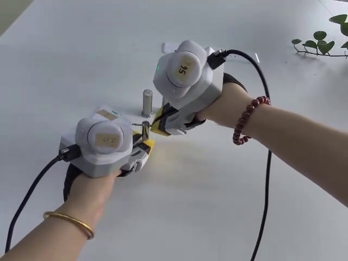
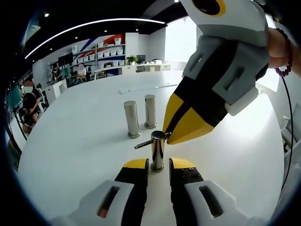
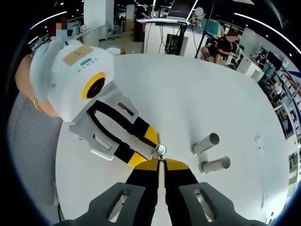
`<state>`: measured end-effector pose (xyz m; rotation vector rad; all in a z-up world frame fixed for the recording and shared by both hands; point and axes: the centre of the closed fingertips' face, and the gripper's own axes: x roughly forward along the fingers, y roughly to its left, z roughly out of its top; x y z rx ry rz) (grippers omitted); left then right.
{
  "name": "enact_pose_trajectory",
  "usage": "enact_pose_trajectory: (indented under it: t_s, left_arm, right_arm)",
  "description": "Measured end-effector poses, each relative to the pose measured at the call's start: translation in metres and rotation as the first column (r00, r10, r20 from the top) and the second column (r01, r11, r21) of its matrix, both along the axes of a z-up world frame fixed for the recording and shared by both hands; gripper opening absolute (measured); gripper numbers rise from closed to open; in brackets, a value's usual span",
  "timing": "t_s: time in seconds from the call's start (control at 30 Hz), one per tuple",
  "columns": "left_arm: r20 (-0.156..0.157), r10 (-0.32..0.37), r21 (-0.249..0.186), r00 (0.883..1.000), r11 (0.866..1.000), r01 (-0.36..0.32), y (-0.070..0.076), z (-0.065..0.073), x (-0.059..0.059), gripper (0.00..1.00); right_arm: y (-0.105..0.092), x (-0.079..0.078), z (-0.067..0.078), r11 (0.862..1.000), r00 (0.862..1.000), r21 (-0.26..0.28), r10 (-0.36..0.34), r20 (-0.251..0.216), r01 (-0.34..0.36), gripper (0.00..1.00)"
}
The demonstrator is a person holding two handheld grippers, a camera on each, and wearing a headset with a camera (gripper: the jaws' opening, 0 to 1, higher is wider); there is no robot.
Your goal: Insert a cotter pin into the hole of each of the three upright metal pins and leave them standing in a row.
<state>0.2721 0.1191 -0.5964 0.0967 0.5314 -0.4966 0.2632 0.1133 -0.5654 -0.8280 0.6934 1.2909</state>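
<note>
Left claw [image 2: 158, 164] clamps metal pin [image 2: 157, 143] | right claw [image 3: 162, 163] pinches cotter pin [image 2: 142, 144]

**Your gear.** Left gripper [image 1: 144, 147] and right gripper [image 1: 159, 124]: rounded white housings, each round cap bearing a beige label, with black jaws tipped yellow. Each trails a black cable [image 1: 269, 168]. Just behind the right gripper, your wrist wears a dark-red bead bracelet [image 1: 247, 117]. Well apart from the right gripper, your other wrist wears a thin gold bangle [image 1: 69, 223].
</note>
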Motion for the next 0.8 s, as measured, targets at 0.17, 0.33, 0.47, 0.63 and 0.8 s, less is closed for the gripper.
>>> enact_pose_trajectory:
  t_s: [0.17,0.33,0.47,0.63,0.8]
  left_arm:
    - [-0.005,0.024,-0.017,1.0,1.0,-0.024,0.006,0.005,0.0,0.24]
    - [0.009,0.047,-0.033,0.999,0.998,-0.047,0.011,0.018,-0.006,0.3]
    - [0.007,0.049,-0.025,0.999,0.999,-0.049,0.015,0.021,-0.01,0.36]
    - [0.003,0.053,-0.032,0.999,0.998,-0.052,0.018,0.026,-0.016,0.44]
    - [0.027,0.052,-0.045,0.998,0.998,-0.051,0.019,0.039,-0.022,0.49]
  right_arm:
    - [-0.003,-0.003,0.0,0.999,0.999,-0.007,-0.032,-0.034,0.032,0.04]
    - [-0.005,-0.003,0.006,0.997,0.996,0.024,-0.075,-0.05,0.077,0.08]
    - [-0.01,0.001,0.011,0.992,0.991,0.045,-0.119,-0.057,0.122,0.12]
    - [-0.01,0.006,0.02,0.977,0.982,0.118,-0.169,-0.079,0.178,0.16]
    - [-0.015,0.015,0.03,0.958,0.973,0.176,-0.217,-0.076,0.228,0.17]
